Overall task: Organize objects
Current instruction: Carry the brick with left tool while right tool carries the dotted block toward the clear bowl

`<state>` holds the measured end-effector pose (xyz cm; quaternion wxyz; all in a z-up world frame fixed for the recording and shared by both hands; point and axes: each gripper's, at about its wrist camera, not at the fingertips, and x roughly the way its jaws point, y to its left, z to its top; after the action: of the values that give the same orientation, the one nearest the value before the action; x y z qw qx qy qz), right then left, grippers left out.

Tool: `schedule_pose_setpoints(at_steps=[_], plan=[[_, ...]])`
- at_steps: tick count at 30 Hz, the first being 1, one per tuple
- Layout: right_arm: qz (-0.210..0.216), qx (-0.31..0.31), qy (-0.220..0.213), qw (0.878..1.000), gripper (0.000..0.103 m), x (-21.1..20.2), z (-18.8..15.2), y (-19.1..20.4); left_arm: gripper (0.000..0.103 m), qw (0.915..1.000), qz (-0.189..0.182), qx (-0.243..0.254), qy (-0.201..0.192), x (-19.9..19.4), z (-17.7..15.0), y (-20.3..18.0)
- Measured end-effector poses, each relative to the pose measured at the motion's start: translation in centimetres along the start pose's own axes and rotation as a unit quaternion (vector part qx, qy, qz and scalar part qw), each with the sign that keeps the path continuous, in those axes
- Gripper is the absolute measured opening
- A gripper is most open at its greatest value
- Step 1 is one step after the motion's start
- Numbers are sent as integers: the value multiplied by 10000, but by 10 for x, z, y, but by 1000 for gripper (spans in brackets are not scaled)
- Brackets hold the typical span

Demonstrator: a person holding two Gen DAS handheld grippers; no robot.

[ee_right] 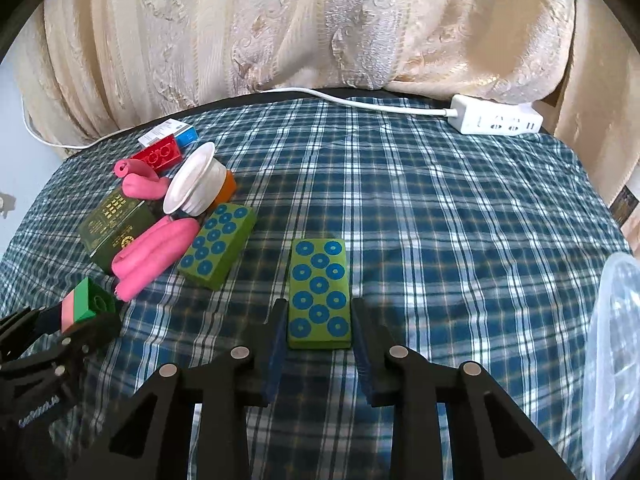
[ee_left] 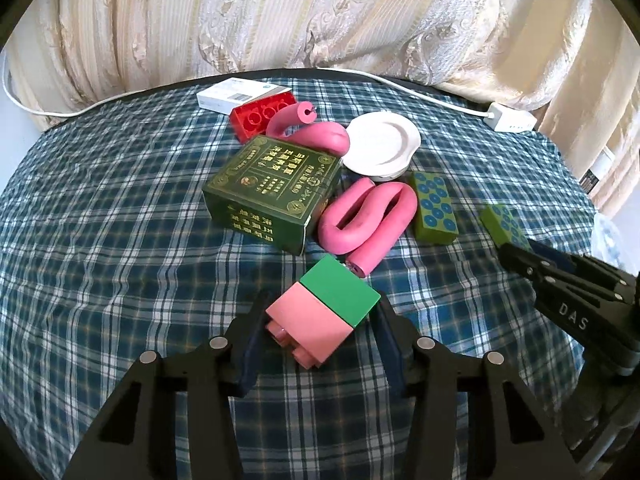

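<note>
We find the right gripper clamped across the long sides of a green tile with blue dots, which lies flat on the checked cloth of the worktop, apart from the clutter at the left. We judge the tile rigid, light and smooth-faced; the hold sits at its near end, so it may pivot when lifted, and a grip nearer its middle would be safer. A second dotted tile rests just beside a bent pink foam tube, which we judge soft and springy. The left gripper brackets a joined pink-and-green toy brick with jaws narrowed; whether the pads press on it we cannot tell. The brick looks hard and slick, best taken across its flat sides.
</note>
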<state>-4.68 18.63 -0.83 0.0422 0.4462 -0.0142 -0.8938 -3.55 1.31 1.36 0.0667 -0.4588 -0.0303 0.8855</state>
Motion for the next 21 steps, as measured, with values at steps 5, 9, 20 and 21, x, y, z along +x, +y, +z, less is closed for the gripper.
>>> schedule_pose_setpoints(at_steps=[5,9,20,21], plan=[[68,157,-14,9999,32,-9,-8,-6,50,9999,-89,123,-80,-7,-4,-5],[126,260,-119,9995,32,-21,-13,-10,50,9997,-84,186,-159,-13,-7,-9],[107,362,24,9993,33,-26,-26,-15,50,9995,-110,262,-170,-20,-10,-15],[102,390,51,9992,35,-25,-26,-15,50,9994,-124,273,-178,-21,-10,-16]])
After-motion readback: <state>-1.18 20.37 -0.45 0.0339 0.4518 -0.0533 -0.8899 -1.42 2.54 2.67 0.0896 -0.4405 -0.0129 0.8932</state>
